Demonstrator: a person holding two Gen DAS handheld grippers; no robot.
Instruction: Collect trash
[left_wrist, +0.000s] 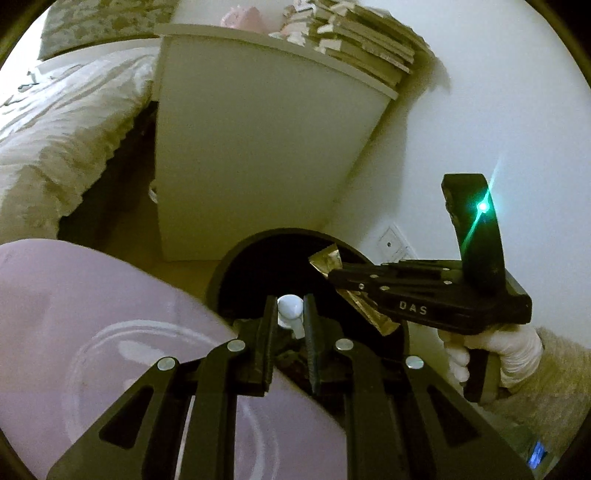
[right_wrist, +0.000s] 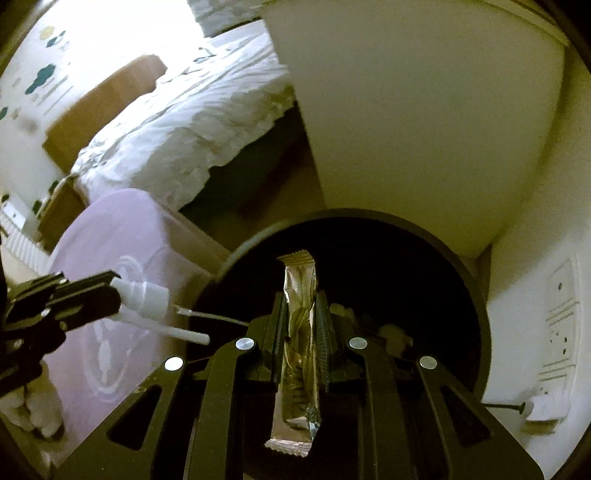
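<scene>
Fingers of the left gripper are pressed in on a small white spray bottle, its thin white tube sticking out past the tips, and they hold it over the near rim of a round black trash bin. In the right wrist view the same bottle sits to the left of the bin, just outside its dark opening. Fingers of the right gripper are closed on a long foil sachet, gripped around its middle so both crimped ends poke out, and it hangs over the bin's mouth. From the left wrist the right gripper reaches in from the right, held by a white-gloved hand, with the sachet above the opening. Pale crumpled bits lie inside the bin. A lilac cushion sits left of the bin, a white cabinet stands behind it, and a bed lies at the far left.
</scene>
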